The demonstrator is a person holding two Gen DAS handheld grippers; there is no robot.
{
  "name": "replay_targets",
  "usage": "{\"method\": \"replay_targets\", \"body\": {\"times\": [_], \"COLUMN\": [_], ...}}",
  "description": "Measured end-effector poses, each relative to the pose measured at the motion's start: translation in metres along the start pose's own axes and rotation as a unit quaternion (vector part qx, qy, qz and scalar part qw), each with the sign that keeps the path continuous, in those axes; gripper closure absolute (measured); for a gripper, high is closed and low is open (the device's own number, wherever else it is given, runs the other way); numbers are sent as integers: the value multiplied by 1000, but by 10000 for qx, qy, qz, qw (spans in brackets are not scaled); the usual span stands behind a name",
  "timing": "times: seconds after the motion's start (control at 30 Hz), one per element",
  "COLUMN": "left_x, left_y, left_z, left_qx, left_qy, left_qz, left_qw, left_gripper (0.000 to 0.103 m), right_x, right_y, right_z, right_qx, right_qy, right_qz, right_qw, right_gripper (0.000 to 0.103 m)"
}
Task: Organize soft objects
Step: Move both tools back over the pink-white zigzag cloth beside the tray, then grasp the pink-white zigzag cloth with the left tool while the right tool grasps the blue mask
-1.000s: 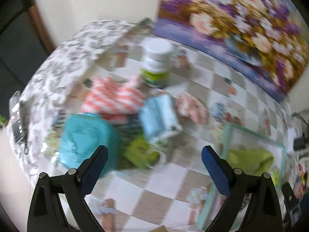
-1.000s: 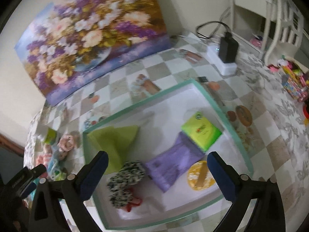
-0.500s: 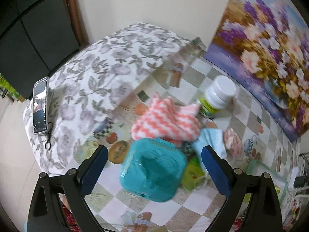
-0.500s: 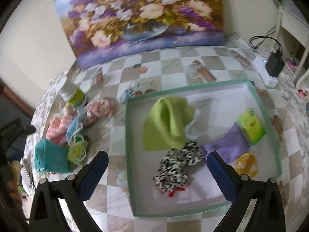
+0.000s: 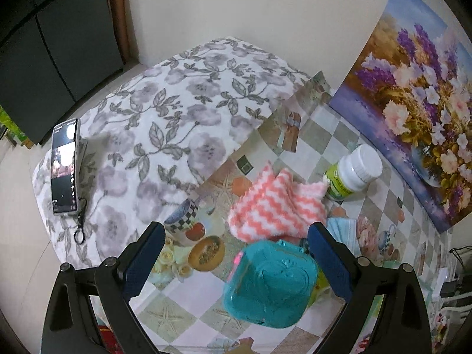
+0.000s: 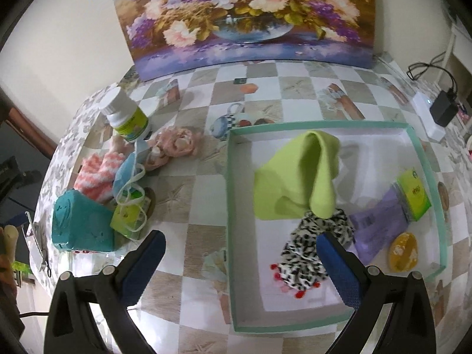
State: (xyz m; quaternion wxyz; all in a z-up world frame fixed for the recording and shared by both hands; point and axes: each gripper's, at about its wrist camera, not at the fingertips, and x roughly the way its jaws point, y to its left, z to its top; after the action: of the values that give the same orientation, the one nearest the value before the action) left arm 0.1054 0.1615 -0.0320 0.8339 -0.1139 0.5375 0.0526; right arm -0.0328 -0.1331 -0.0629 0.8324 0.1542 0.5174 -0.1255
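Your left hand-held gripper (image 5: pixel 234 261) gaped above the teal pack (image 5: pixel 268 286), lower centre. Your right hand-held gripper (image 6: pixel 242 268) gaped over the tray (image 6: pixel 233 206), lower right.

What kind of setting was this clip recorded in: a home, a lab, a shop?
Most likely a home. A table covered in a printed checkered cloth stands against a wall, a flower painting leans at its back, and a phone with a key ring lies on a floral cloth beside it.

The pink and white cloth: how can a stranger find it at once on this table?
Start at the flower painting against the wall, then go to the white-capped bottle standing before its left corner. The cloth lies just in front, beside the teal box. Only it has pink and white zigzag stripes.
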Motion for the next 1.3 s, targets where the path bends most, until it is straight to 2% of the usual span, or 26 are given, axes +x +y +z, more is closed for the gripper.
{"method": "replay_targets", "body": {"times": [0.2, 0.27, 0.33, 0.6, 0.77, 0.87, 1.0, 1.17, 1.3], "left_x": [9, 14, 19, 38, 44, 55, 76, 100, 113], "left_y": [5, 10, 14, 22, 7, -1, -9, -17, -26], "left_z": [12, 17, 21, 37, 46, 52, 58, 60, 58], "left_qx": [-15, -152, -240, -56, 447, 730, 836, 1021, 1182], "left_qy": [-38, -38, -43, 50, 75, 254, 762, 1199, 1441], "left_qz": [-407, -684, -831, -798, -913, -912, -1146, -1088, -1151], "left_qw": [9992, 9975, 9962, 9968, 9948, 9928, 9869, 9815, 9757], "left_gripper": [6, 5, 1, 0, 0, 0, 0, 0, 0], "right_x": [6, 9, 13, 30, 46, 55, 68, 84, 99], "right_y": [24, 33, 41, 67, 81, 91, 102, 108, 110], "right_z": [11, 17, 23, 40, 50, 53, 59, 63, 64], "right_qx": [-44, -54, -72, -203, -218, -385, -508, -472, -384], "right_qy": [-22, -18, 1, 122, 295, 363, 500, 644, 788], "right_qz": [100, 116, 147, 183, 353, 346, 468, 501, 780], "right_qw": [9999, 9999, 9999, 9996, 9987, 9980, 9964, 9955, 9931], "right_gripper": [0, 0, 0, 0, 0, 0, 0, 0, 3]}}
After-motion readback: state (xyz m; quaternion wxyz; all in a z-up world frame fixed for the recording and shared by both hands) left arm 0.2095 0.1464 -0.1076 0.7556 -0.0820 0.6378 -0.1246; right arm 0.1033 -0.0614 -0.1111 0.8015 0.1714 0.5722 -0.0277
